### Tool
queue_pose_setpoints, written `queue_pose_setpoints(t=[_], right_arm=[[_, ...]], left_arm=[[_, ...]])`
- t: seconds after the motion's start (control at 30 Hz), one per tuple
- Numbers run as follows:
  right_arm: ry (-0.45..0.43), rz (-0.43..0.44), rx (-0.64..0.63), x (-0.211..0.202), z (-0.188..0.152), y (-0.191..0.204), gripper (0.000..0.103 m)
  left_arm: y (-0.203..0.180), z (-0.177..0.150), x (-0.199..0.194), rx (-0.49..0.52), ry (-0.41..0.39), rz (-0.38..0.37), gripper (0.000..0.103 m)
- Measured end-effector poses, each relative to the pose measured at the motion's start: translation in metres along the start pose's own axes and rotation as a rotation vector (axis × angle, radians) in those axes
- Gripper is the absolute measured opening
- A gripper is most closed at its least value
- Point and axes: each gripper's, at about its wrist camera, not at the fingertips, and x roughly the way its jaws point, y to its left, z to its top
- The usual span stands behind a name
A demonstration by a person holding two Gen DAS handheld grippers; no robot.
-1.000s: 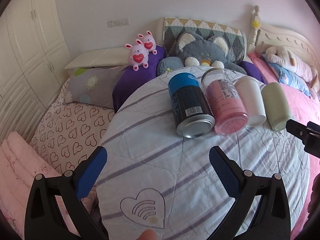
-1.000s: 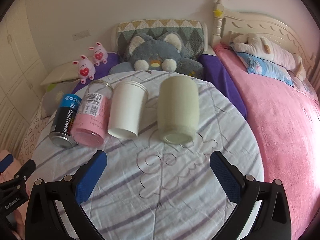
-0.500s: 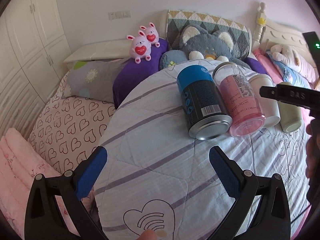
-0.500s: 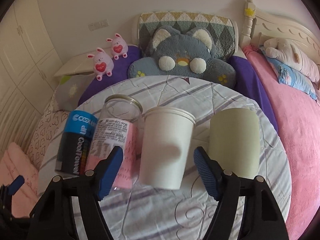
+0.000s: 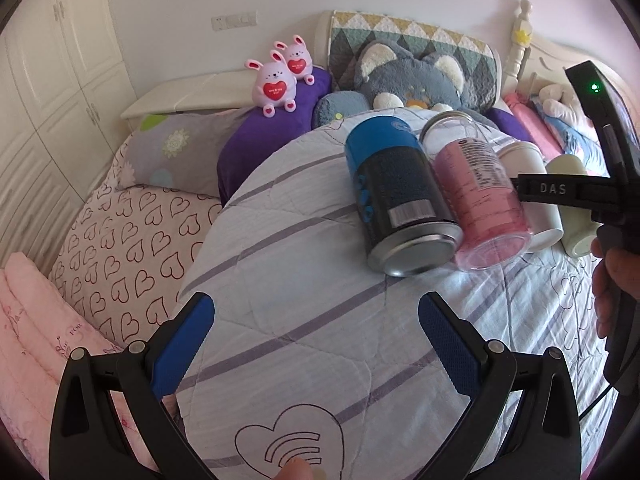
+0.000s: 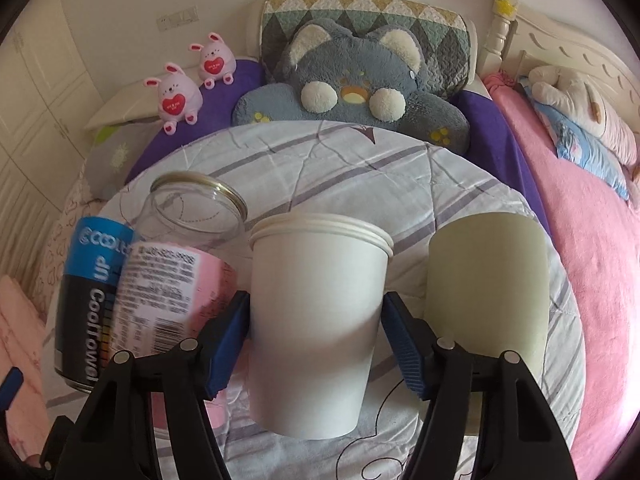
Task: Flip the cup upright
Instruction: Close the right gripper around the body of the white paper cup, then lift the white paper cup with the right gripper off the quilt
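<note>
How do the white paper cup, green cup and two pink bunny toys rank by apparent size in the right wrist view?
1. white paper cup, nearest the camera
2. green cup
3. pink bunny toys, alike and far back

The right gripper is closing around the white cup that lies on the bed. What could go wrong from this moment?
The white paper cup looks thin, so the right gripper may crush it. The pink jar lies close against its left finger and may be pushed or roll on the soft quilt. Set upright there, the cup could tip.
</note>
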Motion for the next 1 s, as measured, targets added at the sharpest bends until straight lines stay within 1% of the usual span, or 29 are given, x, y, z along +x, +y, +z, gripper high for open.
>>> queue_pose_setpoints(t=[0.13, 0.33, 0.6, 0.77, 0.9, 1.0], right_arm=[[0.001, 0.015, -0.009, -0.001, 0.000, -0.002, 0.066], [-0.035, 0.050, 0.007, -0.017, -0.006, -0.005, 0.066], [-0.077, 0.096, 0.008, -0.055, -0.021, -0.002, 0.066], [-0.100, 0.148, 0.015, -0.090, -0.049, -0.002, 0.066], [-0.108, 0.195, 0.017, -0.117, -0.089, 0.002, 0.066], [-0.085, 0.223, 0.038, -0.126, -0.128, 0.005, 0.066]], left_arm=[[-0.002, -0.002, -0.005, 0.002, -0.004, -0.002, 0.103], [0.001, -0.003, -0.013, -0.004, -0.014, 0.006, 0.103], [0.000, -0.010, -0.033, 0.002, -0.036, 0.008, 0.103], [-0.004, -0.022, -0.052, 0.017, -0.050, 0.006, 0.103], [-0.006, -0.035, -0.069, 0.026, -0.060, 0.003, 0.103], [-0.008, -0.050, -0.080, 0.034, -0.062, 0.001, 0.103]])
